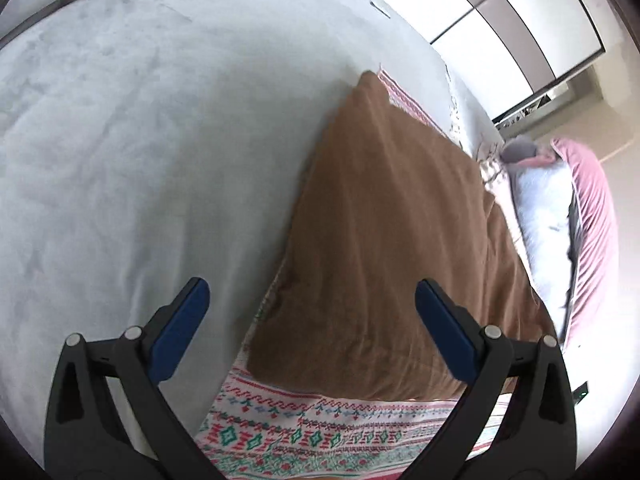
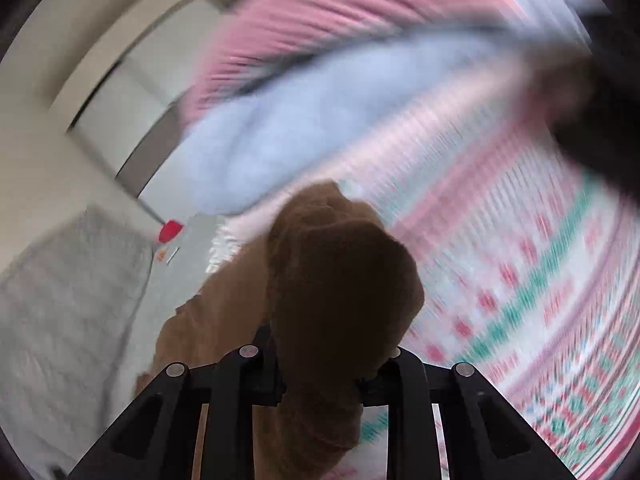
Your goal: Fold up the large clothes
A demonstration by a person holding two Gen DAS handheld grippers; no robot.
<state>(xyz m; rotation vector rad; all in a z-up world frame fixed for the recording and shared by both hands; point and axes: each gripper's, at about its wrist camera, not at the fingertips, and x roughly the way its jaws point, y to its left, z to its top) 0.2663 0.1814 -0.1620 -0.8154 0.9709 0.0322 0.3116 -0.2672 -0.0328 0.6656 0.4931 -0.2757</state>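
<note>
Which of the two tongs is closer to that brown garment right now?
The right. The right tongs are shut on a bunch of the brown garment, touching it. The left tongs are open above it, with no cloth between the fingers.

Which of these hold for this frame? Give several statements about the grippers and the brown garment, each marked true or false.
1. The left gripper is open and holds nothing. True.
2. The right gripper is empty. False: it is shut on the brown garment.
3. The brown garment lies on a patterned blanket. True.
4. The garment is blue. False: it is brown.
5. The right wrist view is sharp. False: the patterned background is blurred by motion.
</note>
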